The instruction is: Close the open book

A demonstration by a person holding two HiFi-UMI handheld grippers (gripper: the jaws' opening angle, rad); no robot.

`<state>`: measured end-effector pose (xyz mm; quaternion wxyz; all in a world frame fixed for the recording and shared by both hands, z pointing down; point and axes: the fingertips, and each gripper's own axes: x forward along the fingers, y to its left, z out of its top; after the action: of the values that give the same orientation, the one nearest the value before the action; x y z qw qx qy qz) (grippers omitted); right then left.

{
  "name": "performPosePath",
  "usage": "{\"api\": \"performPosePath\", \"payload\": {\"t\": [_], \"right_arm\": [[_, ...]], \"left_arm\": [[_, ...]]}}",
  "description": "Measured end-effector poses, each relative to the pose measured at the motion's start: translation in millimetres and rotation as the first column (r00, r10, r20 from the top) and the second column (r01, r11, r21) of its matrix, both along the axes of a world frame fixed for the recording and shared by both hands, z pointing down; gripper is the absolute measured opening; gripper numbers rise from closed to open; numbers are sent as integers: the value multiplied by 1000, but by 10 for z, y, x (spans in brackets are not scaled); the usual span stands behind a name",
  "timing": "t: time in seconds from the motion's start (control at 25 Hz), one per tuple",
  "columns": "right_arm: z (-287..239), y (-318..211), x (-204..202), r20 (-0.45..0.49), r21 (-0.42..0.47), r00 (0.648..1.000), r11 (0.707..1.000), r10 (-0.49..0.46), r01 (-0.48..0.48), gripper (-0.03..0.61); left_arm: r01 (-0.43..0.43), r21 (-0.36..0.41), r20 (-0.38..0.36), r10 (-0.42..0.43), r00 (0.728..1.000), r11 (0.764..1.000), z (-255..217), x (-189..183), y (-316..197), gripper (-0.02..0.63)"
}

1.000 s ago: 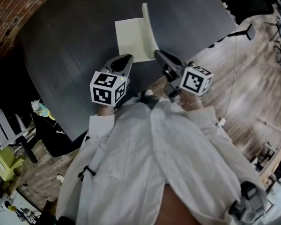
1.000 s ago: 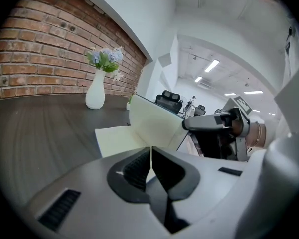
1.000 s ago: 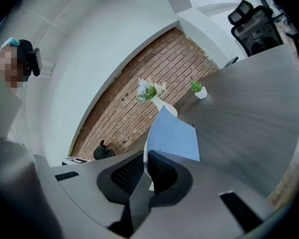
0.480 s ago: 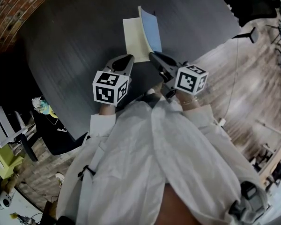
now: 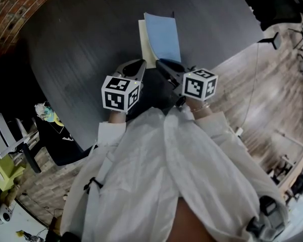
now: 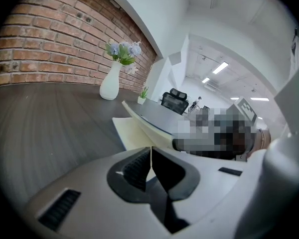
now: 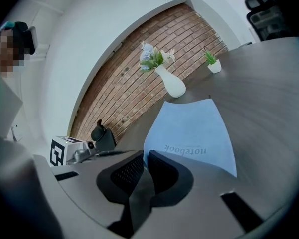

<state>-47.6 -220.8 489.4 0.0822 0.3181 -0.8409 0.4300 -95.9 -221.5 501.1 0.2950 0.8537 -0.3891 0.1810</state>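
The head view is taking in the whole dark round table (image 5: 65, 44), the wooden floor (image 5: 252, 100) and the person's white shirt (image 5: 156, 165), which neither tongs view is showing. The two tongs views are showing the brick wall (image 6: 55, 34) beyond the table. They are also showing a white vase (image 6: 109, 83) of flowers and a small potted plant (image 7: 213, 63), both far ahead of the tips. Only the right tongs view is showing the word "notebook" on the blue cover (image 7: 189, 133). Only the left tongs view is showing that cover hanging a little above the cream page (image 6: 132, 133), not lying flat on it.

The book (image 5: 162, 37) is lying just ahead of both tips. The left tongs (image 5: 139, 64) are sitting with jaws pressed together, holding nothing, just short of the page's near edge. The right tongs (image 5: 160, 63) are closed to a narrow slit and appear to be pinching the near corner of the cover.

A second ago the cover was standing upright. It is now coming down nearly flat with its blue face up, and the right tongs are sitting closer to the left tongs.
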Motion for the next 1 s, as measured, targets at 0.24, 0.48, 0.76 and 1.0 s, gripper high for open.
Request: {"api": "performPosePath", "payload": {"t": [0.24,0.48,0.76,1.0], "right_arm": [[154,-15,-77,-102,-19,994,999,-30,29,31],[311,5,-134,-195,-54,979,997,-59,49,32],[421,16,-190,-308,-29,946,995,-99,95,35],[487,27,-204,-435,0,892,990,-124,138,46]], "left_arm": [[0,-26,-9,0,1000,1000,63,-20,-6,12],[22,-51,-12,-23,1000,998,143,-110,-6,12],[11,-56,-19,-12,1000,998,179,-108,-10,12],[15,-54,-35,-17,999,998,143,-76,-44,12]]}}
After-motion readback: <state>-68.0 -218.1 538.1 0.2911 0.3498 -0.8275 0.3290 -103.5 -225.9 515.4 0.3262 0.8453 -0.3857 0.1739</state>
